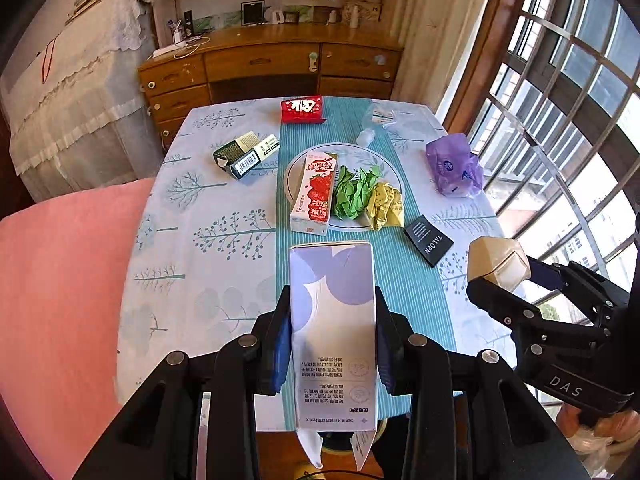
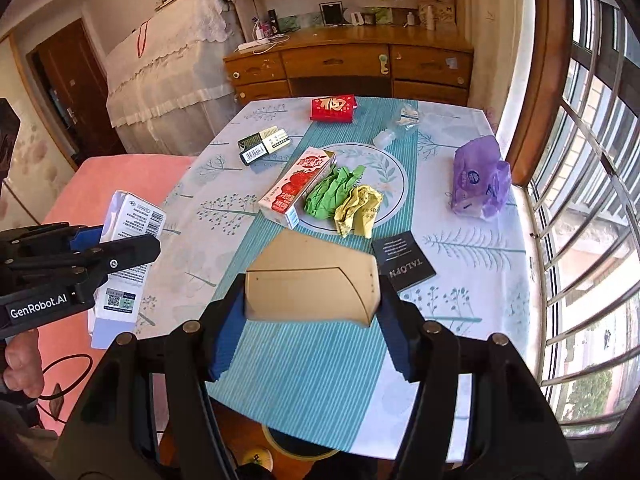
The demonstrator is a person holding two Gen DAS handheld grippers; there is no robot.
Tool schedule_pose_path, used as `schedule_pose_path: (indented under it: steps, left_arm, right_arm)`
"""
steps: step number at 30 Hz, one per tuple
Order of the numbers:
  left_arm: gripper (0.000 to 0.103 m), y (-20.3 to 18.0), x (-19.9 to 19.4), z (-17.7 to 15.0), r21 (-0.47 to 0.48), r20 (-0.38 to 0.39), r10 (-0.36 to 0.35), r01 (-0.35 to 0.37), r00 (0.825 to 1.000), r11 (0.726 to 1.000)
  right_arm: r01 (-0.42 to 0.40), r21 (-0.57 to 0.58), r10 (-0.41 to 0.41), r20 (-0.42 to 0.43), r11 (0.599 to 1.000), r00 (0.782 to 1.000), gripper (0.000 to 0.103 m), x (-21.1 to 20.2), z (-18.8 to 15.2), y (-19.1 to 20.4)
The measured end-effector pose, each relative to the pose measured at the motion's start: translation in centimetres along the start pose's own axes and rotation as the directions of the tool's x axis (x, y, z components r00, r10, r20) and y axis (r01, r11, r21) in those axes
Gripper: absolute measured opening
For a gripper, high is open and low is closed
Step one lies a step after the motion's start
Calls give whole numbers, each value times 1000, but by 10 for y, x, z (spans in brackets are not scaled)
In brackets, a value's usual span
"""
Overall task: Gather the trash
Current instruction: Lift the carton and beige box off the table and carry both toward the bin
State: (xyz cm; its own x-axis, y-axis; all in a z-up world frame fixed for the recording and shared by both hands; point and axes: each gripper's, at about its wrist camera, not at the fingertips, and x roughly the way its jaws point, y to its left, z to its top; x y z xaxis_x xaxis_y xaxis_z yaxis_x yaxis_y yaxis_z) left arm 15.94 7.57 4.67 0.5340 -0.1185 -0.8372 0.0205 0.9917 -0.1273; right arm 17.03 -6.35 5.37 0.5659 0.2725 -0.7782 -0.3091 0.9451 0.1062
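You get bright daylight from the window [image 1: 568, 120] on the right, glaring on the table's [image 1: 224, 200] right edge. Both views stay sharp at centre, with strong fisheye bending and dark corners.

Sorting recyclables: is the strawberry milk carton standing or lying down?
Lying down: the strawberry milk carton rests on its side, partly on the plate.

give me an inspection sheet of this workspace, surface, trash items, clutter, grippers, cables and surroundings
Surface: table with tree-print cloth and teal runner.
Job's things: strawberry milk carton, green paper and yellow paper on the plate; cigarette packs, red packet, purple bag, black card on the cloth.
Clutter: nothing seen.
Grippers: left gripper shut on lavender box; right gripper shut on tan box.
Cables: white cord on dresser.
Surroundings: window, pink chair.
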Motion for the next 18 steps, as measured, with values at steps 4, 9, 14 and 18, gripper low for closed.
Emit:
schedule_pose_path:
  steps: [4, 9, 14, 18]
  left_arm:
    - [35, 9, -27, -28, 39, 22, -42, 42, 999, 998]
    - [35, 21, -55, -71, 98, 14, -87, 86, 996, 992]
    - [35, 26, -71, -109, 146, -13, -118, 118, 993, 982]
    - [35, 26, -76, -133, 164, -51, -138, 145, 989, 976]
  right_arm:
    - [38, 23, -39, 31, 999, 999, 58, -30, -28, 31]
    - [75, 80, -79, 57, 994, 995, 58, -64, -67, 63]
    - [100, 132, -107, 46, 986, 993, 58, -87, -107, 90]
    - [119, 151, -122, 12, 981, 992, 58, -98, -134, 102]
